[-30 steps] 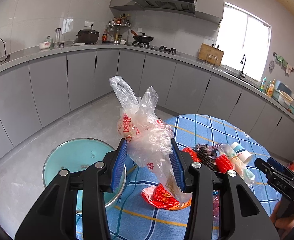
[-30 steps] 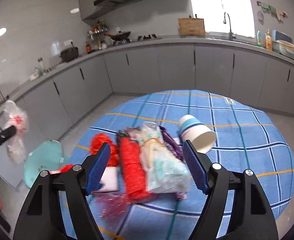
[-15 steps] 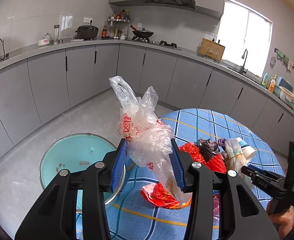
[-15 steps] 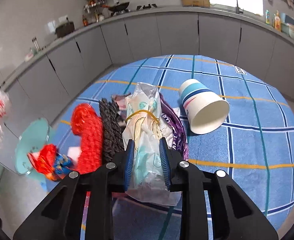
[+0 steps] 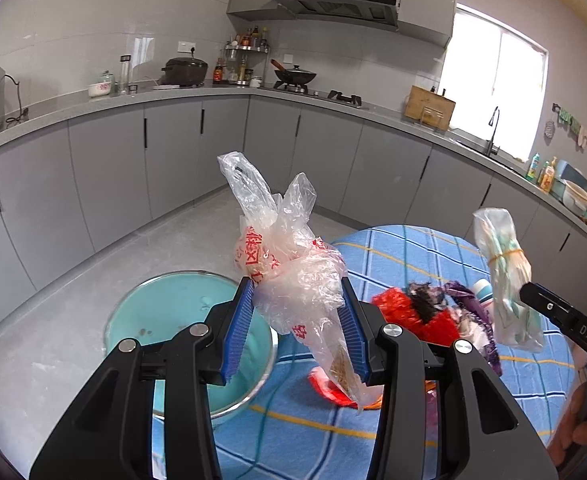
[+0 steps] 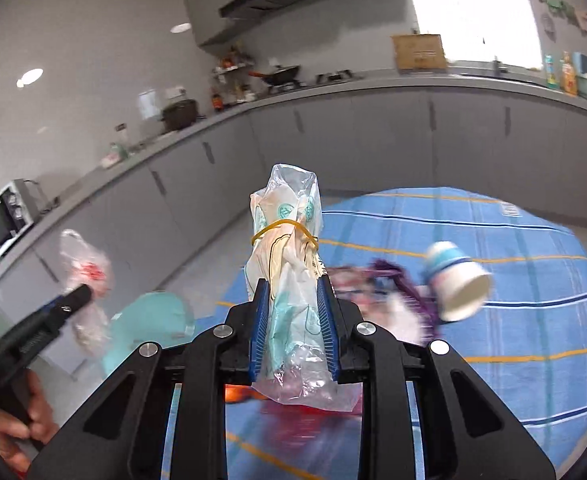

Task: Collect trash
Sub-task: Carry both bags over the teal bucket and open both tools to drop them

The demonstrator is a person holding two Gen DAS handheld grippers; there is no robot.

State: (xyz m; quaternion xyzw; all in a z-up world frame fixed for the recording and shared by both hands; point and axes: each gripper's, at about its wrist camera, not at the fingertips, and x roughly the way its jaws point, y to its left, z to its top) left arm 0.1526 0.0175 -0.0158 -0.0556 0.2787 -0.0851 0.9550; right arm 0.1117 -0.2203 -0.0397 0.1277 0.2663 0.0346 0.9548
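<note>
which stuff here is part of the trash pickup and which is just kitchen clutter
Job: clear plastic bag in left gripper; banded packet in right gripper; paper cup, red wrappers, teal bin.

Lying about: wok, toaster oven, cutting board.

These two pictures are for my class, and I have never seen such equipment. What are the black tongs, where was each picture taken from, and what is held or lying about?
No robot: a person holds a tong-like gripper in each hand, each carrying a camera.

Left gripper: shut on a crumpled clear plastic bag with red print.

Right gripper: shut on a bag bundle tied with a rubber band.

On the blue checked tablecloth lie a paper cup and wrappers. A teal bin stands beside it.
</note>
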